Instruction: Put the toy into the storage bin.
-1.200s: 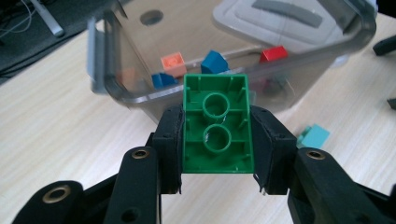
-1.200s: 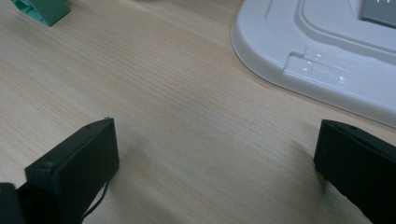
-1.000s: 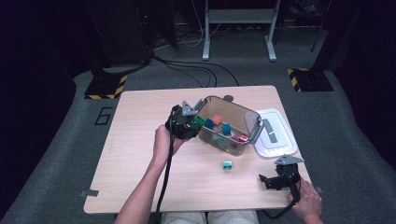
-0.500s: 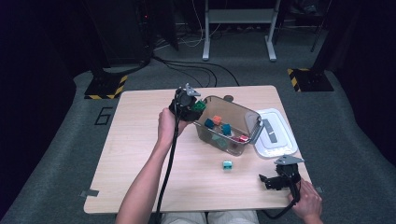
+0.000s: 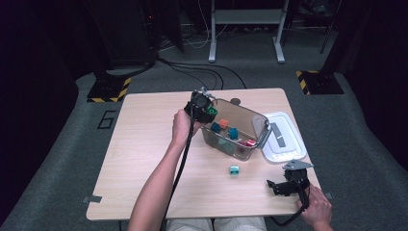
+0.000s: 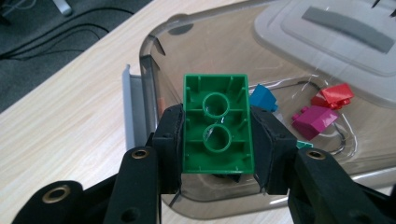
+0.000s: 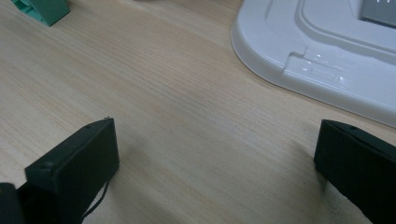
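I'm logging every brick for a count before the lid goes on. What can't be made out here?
- Green plastic brick, left gripper view: studded top faces away; it also hides the clear plastic bin floor behind it.
- Teal brick, right gripper view: cut by the top edge.
- Bricks in the bin, high view: too small to count.

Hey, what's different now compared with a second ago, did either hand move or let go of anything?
The left claw, clamped on the green plastic building brick, has moved toward the table's far side along the end of the clear plastic bin, and now holds the brick above the bin's rim. Nothing was let go. The right claw, the teal brick on the table and the white lid stayed put.
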